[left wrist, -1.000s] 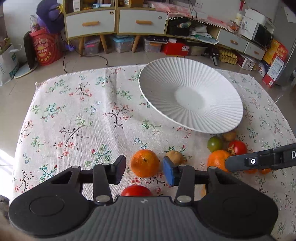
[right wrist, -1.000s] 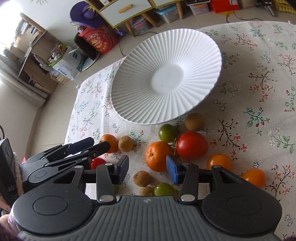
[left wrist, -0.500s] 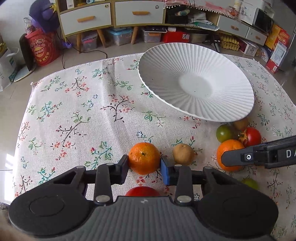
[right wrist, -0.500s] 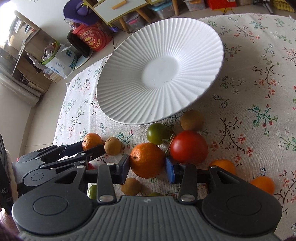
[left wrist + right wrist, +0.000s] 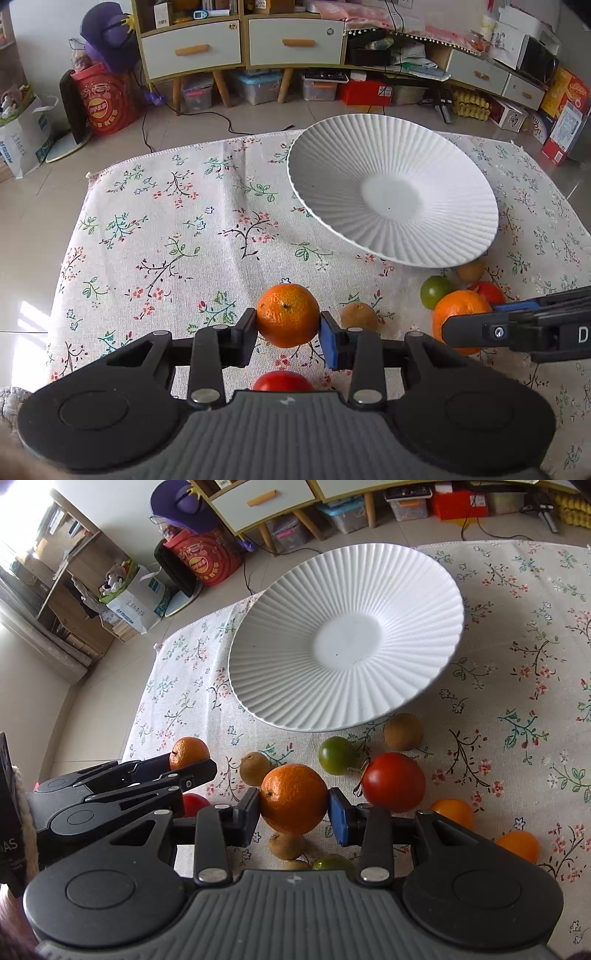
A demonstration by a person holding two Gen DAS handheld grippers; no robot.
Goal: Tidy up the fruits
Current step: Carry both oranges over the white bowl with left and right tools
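Note:
My left gripper (image 5: 288, 328) is shut on an orange (image 5: 287, 310), both pads pressed to its sides, over the floral cloth (image 5: 166, 229). My right gripper (image 5: 293, 810) is shut on a second, larger orange (image 5: 293, 797) among the fruit pile. In the right wrist view, the left gripper (image 5: 177, 766) shows at the left with its orange (image 5: 188, 749). The right gripper's finger (image 5: 491, 330) crosses the left wrist view in front of its orange (image 5: 456, 306). The white ribbed plate (image 5: 391, 192) (image 5: 347, 638) stands beyond both, with nothing in it.
Loose on the cloth are a red tomato (image 5: 393, 781), a green fruit (image 5: 336, 755), brown fruits (image 5: 402, 731) (image 5: 255, 768) (image 5: 286, 845), two small oranges (image 5: 452, 812) (image 5: 521, 845) and a second tomato (image 5: 282, 380). Drawers (image 5: 243, 44) and boxes line the floor behind.
Both pairs of jaws have closed from standing apart around their oranges to pressing on them. Both views have drawn back a little from the plate.

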